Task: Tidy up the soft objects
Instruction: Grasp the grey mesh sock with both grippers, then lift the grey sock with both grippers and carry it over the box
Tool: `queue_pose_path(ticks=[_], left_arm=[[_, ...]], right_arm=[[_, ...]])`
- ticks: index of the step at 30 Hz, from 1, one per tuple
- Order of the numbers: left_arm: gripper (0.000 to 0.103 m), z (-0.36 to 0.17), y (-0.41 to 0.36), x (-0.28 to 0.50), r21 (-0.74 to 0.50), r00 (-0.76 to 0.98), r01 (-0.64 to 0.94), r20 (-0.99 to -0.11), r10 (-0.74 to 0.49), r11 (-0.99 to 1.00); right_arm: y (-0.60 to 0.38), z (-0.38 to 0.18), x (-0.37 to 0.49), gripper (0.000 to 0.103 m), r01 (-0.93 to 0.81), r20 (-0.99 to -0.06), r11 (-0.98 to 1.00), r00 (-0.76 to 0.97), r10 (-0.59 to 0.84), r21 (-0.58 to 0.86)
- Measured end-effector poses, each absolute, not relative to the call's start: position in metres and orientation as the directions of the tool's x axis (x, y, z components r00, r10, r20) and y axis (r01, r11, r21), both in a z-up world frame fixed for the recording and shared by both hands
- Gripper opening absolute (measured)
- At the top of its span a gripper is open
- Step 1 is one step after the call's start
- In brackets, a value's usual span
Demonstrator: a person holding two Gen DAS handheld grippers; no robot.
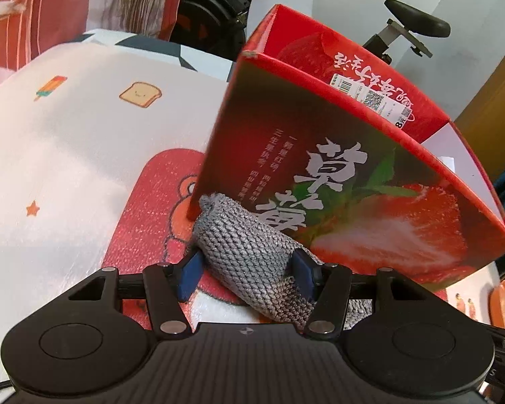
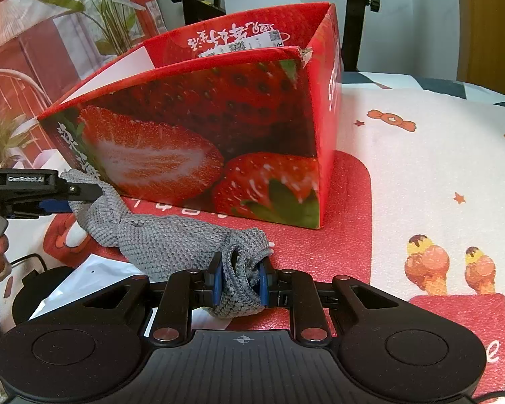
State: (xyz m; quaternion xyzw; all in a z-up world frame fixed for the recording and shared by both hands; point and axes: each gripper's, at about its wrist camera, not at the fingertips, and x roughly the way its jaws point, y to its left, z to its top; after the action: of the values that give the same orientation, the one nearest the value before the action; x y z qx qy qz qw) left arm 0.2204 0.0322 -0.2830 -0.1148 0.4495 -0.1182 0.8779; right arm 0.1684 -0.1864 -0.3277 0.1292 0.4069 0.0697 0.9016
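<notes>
On the bed, at the near wall of the box: a grey knitted cloth (image 2: 171, 239) is lying stretched between two grippers, on the red cartoon patch of the blanket (image 2: 404, 155).

Left gripper (image 1: 249, 269): its blue pads are clamping a broad fold of the cloth, the jaws standing about half apart around it.

Right gripper (image 2: 240, 277): its jaws are pinching the bunched end of the cloth, nearly closed on it.

Strawberry box (image 2: 202, 128): it is standing open-topped just behind the cloth, the cloth's left end touching or almost touching its lower wall; nothing soft is showing inside from these views.

Step, as I judge it: both hands are readying the cloth for folding or for lifting over the rim.

Risk, loose knit: the bunched end is likely slipping out of the narrow right pinch if the hands are pulling apart too hard.

Risk, box: the light cardboard is probably sliding or tipping on the soft blanket if the left gripper is pushing against its wall.

Risk, rim: a sagging middle is liable to be catching on the near rim and dragging the box forward.

Risk, blanket: a low pad could be snagging the fleece beneath.
</notes>
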Motion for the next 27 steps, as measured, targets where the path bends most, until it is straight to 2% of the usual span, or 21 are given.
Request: queue_pose_path(ticks=[2, 4, 10, 16, 27], left_arm=[[0.057, -0.283, 0.028, 0.22, -0.289, 0.573, 0.108, -0.764, -0.297, 0.951], [0.042, -0.283, 0.028, 0.221, -0.272, 0.578, 0.121, -0.763, -0.291, 0.955], [0.025, -0.287, 0.031, 0.223, -0.32, 0.556, 0.14, -0.758, -0.342, 0.937], [0.018, -0.284, 0.034, 0.216, -0.32, 0.555, 0.166, -0.752, -0.357, 0.933], [0.018, -0.248, 0.056, 0.187, -0.329, 0.625, 0.215, -0.677, -0.388, 0.92]], right_arm=[[-0.186, -0.328, 0.168, 0.019, -0.021, -0.714, 0.956, 0.66, 0.233, 0.292], [-0.187, -0.328, 0.168, 0.019, -0.023, -0.712, 0.955, 0.662, 0.235, 0.294], [-0.187, -0.328, 0.168, 0.019, -0.023, -0.711, 0.955, 0.663, 0.236, 0.295], [-0.187, -0.323, 0.169, 0.017, -0.026, -0.718, 0.954, 0.652, 0.242, 0.298], [-0.183, -0.271, 0.159, 0.016, -0.13, -0.633, 0.936, 0.706, 0.319, 0.327]])
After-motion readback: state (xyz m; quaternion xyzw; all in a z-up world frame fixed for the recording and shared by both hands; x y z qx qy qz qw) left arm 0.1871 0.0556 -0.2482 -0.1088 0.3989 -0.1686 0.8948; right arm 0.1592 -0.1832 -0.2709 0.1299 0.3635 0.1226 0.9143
